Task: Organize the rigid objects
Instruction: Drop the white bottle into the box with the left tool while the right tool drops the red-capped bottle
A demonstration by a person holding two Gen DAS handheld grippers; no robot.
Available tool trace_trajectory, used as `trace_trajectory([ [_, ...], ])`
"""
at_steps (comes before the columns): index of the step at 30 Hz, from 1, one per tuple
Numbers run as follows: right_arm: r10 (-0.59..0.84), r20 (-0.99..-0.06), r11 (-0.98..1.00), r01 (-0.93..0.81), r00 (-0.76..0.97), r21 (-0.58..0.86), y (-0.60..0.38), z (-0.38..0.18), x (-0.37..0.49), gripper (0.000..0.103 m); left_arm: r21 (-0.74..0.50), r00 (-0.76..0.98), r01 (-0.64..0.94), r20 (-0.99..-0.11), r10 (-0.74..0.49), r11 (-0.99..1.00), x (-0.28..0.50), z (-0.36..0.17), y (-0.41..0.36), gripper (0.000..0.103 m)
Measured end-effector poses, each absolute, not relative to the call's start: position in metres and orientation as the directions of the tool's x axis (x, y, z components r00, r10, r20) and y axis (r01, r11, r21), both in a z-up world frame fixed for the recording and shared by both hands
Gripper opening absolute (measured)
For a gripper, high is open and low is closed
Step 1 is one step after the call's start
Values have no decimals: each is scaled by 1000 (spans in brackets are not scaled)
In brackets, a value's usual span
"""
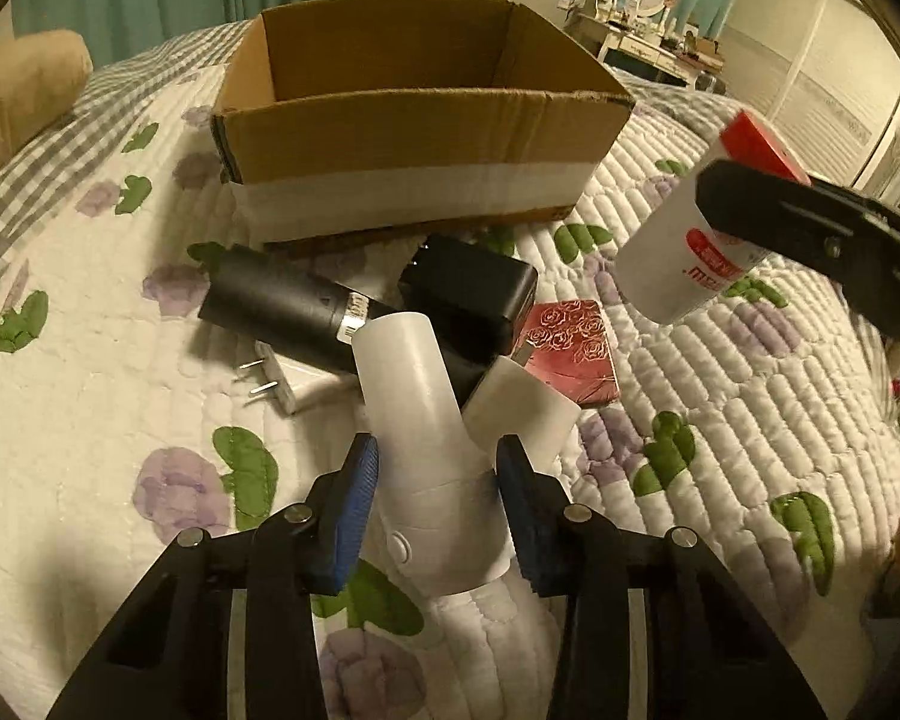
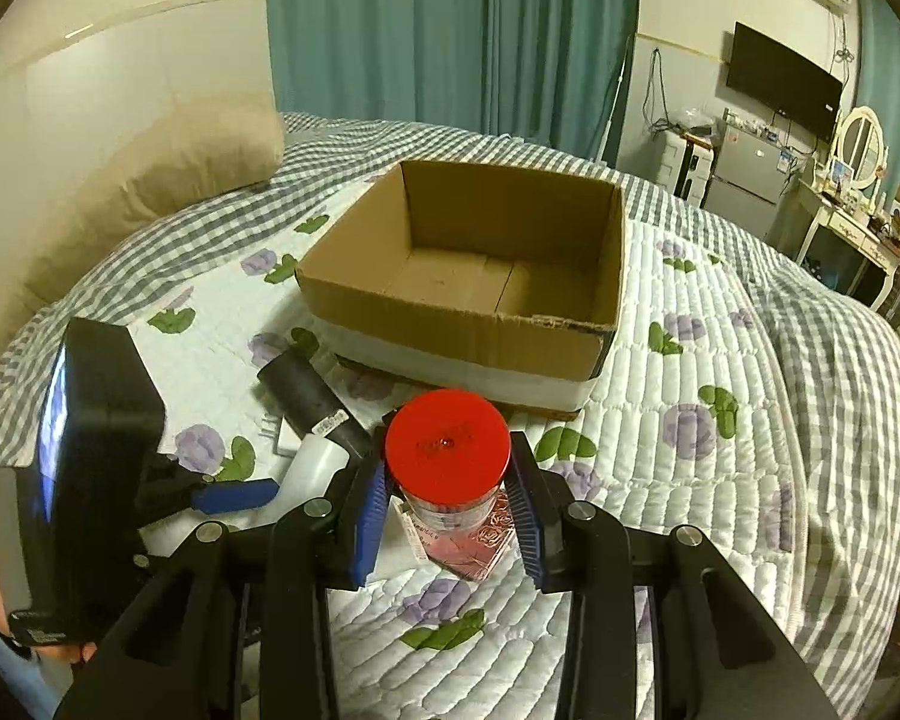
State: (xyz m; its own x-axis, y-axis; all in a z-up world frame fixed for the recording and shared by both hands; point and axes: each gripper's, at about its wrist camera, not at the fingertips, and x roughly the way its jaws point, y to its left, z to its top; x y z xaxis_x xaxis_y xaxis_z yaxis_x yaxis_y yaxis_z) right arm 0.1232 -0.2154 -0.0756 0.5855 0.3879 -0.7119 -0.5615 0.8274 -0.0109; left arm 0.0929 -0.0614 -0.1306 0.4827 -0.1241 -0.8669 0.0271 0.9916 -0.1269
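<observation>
Blue-padded left claw [image 1: 437,510]: clenched on a white cylindrical device [image 1: 417,420] lying on the quilted bed [image 1: 90,420], in front of the cardboard box [image 1: 402,138]. Right claw [image 2: 448,516]: grasping a white jar with red lid [image 2: 448,441], held in the air in front of the box and off to its right in the left wrist view [image 1: 684,240]. Black cylinder [image 1: 276,306]: lying just before the box, touching the white device's far end. Black charger block [image 1: 474,294]: beside the cylinder, near the box's front wall. White plug adapter [image 1: 282,384]: prongs outward, partly under the cylinder. Red rose-patterned tin [image 1: 576,348]: flat on the bed, right of the charger. Cardboard box: open-topped, nothing visible inside [image 2: 480,282].
</observation>
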Motion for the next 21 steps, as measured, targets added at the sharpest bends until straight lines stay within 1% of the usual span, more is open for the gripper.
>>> trace_trajectory([
  [6,377,-711,833,-554,593,-20,-216,-73,121,36,-149,512,24,-847,-140,989,87,-113,-45,41],
  [10,378,-701,836,-548,605,-22,-215,-64,121,36,-138,571,33,-811,-132,990,87,-84,-37,41],
  [14,377,-675,835,-548,634,-49,-212,-39,125,36,-126,636,47,-761,-126,991,95,-46,-29,41],
  [18,377,-640,834,-546,670,-80,-207,-6,135,36,-126,684,82,-715,-148,989,112,-7,-27,41],
  [21,377,-612,838,-538,695,-95,-201,17,147,36,-93,719,94,-682,-132,991,131,15,-27,41],
])
